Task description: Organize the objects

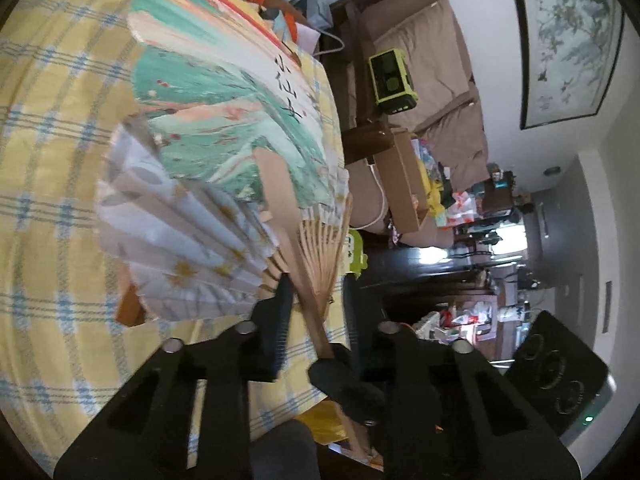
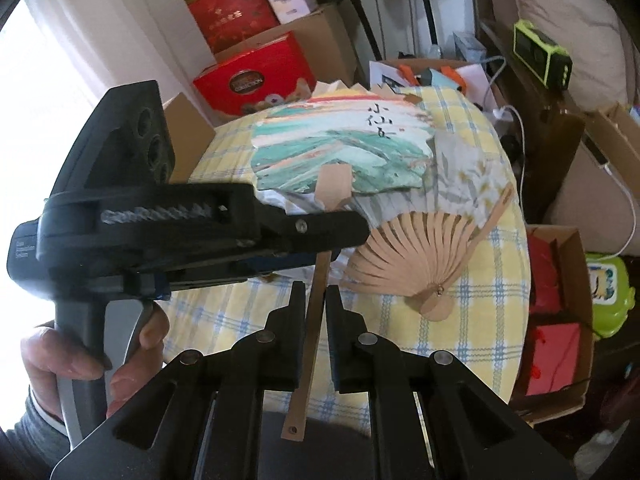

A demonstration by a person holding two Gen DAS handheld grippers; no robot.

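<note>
My right jaws (image 2: 316,292) are clenched on the wooden handle (image 2: 310,360) of the green fan (image 2: 340,148), with the handle's holed end sticking out back toward my camera. The fan's painted paper face, with black characters on it, lies flat over the yellow checked cloth on the tabletop (image 1: 52,160). My left jaws (image 1: 316,284) are released. They straddle the same handle further up, nearer the fan's face. One pad sits just against the wood, and cloth shows in the gap to the other. The hand (image 2: 80,356) gripping my left tool shows in the right wrist view. A white folding fan (image 2: 424,256) lies spread open on the tabletop, bamboo ribs just beside the handle, and the green fan overlaps its paper part. Red boxes (image 2: 256,76) are stacked behind the tabletop.
</note>
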